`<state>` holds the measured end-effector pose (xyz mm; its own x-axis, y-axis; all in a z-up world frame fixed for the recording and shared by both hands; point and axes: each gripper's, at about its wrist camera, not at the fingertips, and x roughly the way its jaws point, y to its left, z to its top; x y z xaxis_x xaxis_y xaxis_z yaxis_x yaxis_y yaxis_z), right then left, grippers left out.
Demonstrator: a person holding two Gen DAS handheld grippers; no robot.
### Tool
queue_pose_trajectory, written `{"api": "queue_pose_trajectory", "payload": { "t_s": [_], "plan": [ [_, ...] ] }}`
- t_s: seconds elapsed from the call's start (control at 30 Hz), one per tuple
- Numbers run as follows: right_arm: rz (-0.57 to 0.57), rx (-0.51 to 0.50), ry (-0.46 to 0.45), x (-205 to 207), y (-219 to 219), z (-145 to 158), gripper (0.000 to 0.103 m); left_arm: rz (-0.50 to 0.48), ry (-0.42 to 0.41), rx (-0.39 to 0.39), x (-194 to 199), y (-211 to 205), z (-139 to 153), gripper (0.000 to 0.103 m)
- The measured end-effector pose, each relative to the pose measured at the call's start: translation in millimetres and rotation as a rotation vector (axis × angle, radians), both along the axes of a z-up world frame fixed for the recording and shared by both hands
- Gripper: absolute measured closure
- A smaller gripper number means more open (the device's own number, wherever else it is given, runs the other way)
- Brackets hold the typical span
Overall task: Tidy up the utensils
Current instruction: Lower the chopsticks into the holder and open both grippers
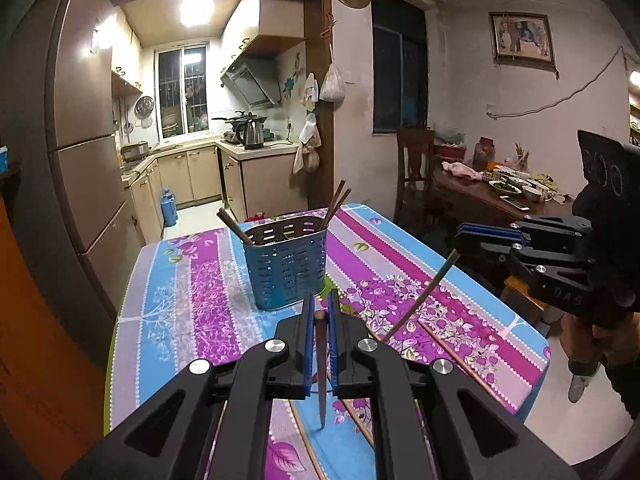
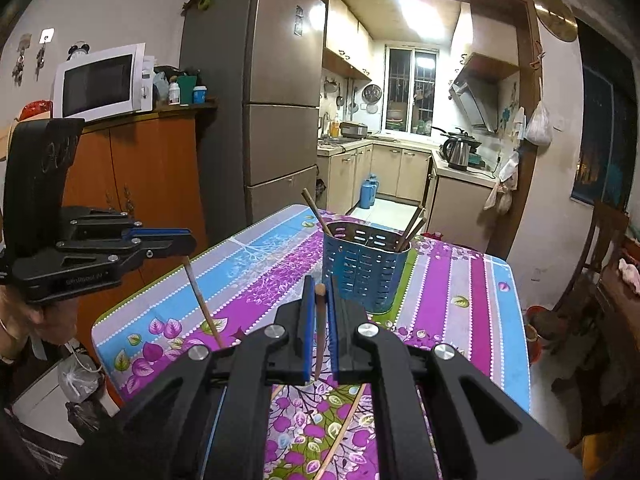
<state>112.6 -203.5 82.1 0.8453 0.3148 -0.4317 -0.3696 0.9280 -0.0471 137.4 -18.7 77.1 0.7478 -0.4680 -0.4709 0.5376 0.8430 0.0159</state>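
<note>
A blue perforated utensil holder [image 1: 285, 262] stands on the floral tablecloth [image 1: 192, 300] with several chopsticks [image 1: 335, 205] leaning in it. My left gripper [image 1: 320, 312] is shut on a dark chopstick [image 1: 322, 364] that hangs down between its fingers, just short of the holder. My right gripper [image 1: 460, 240] shows at the right, shut on a chopstick [image 1: 424, 296] that slants down. In the right wrist view the right gripper [image 2: 320, 296] is shut on a brown chopstick [image 2: 319, 332] near the holder [image 2: 365, 266]. The left gripper [image 2: 188, 242] holds its chopstick [image 2: 204, 306] at the left.
More chopsticks lie on the cloth near me [image 1: 460, 364] [image 2: 340, 436]. The table's edges drop off left and right. A dining table with dishes [image 1: 508, 190] and a chair [image 1: 414, 168] stand at the right. A fridge [image 2: 276, 112] and orange cabinet [image 2: 152, 184] stand at the left.
</note>
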Motion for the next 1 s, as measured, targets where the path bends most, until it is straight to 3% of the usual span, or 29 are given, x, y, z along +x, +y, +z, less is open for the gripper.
{"api": "queue_pose_trajectory", "payload": {
  "t_s": [0.2,0.5,0.63,0.8,1.0],
  "plan": [
    [0.008,0.013,0.017,17,-3,12,0.098,0.011,-0.018,-0.003,19,-8,8,0.095],
    [-0.051,0.018,-0.119,63,-7,93,0.098,0.041,-0.226,-0.022,67,-37,109,0.095],
    [-0.092,0.019,-0.15,100,-10,112,0.098,0.068,-0.283,-0.036,104,-52,144,0.096],
    [-0.138,0.05,-0.131,160,-17,106,0.098,0.096,-0.272,-0.062,156,-64,148,0.096],
    [-0.17,0.079,-0.052,214,-25,64,0.098,0.119,-0.203,-0.047,213,-74,107,0.096]
  ]
}}
